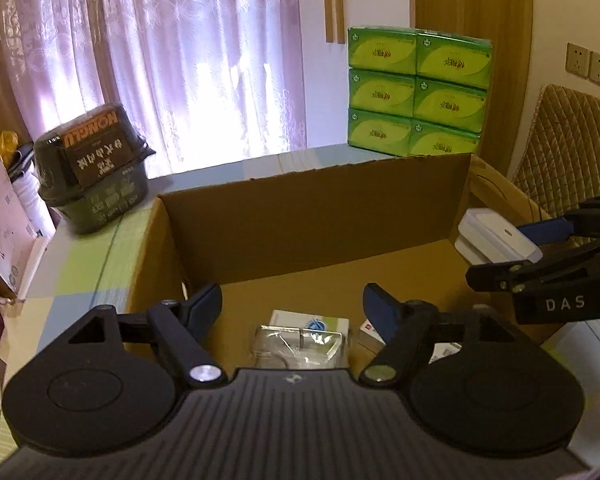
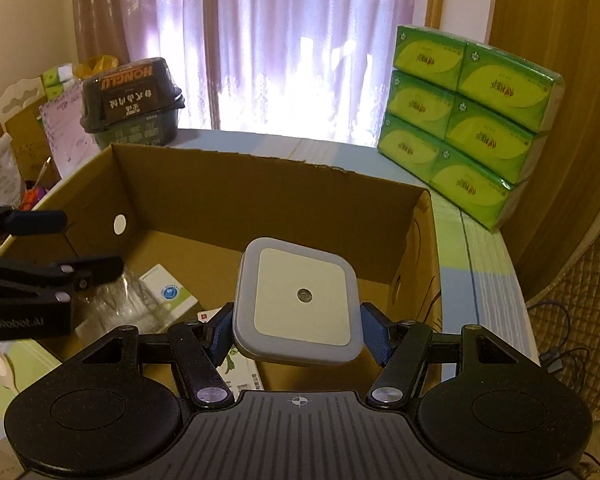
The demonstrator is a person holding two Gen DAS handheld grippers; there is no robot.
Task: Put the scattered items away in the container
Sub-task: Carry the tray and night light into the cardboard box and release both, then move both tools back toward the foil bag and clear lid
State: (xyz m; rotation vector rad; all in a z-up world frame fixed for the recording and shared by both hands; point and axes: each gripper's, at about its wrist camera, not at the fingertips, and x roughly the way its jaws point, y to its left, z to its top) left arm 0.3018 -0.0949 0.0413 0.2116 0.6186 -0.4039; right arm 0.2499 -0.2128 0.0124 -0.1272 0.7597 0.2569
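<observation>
Night light (image 2: pixel 300 304) over the cardboard box (image 2: pixel 260 184).
Your right gripper (image 2: pixel 298 330) holds it by both sides above the box; your left gripper (image 1: pixel 292 306) hangs wide apart over a clear packet (image 1: pixel 300 346) inside.

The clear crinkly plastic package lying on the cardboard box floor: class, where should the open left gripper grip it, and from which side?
Come from above. The clear crinkly plastic package lies flat in the brown cardboard box, directly under the open left gripper. Close on its two short ends; box walls block any sideways approach.
</observation>
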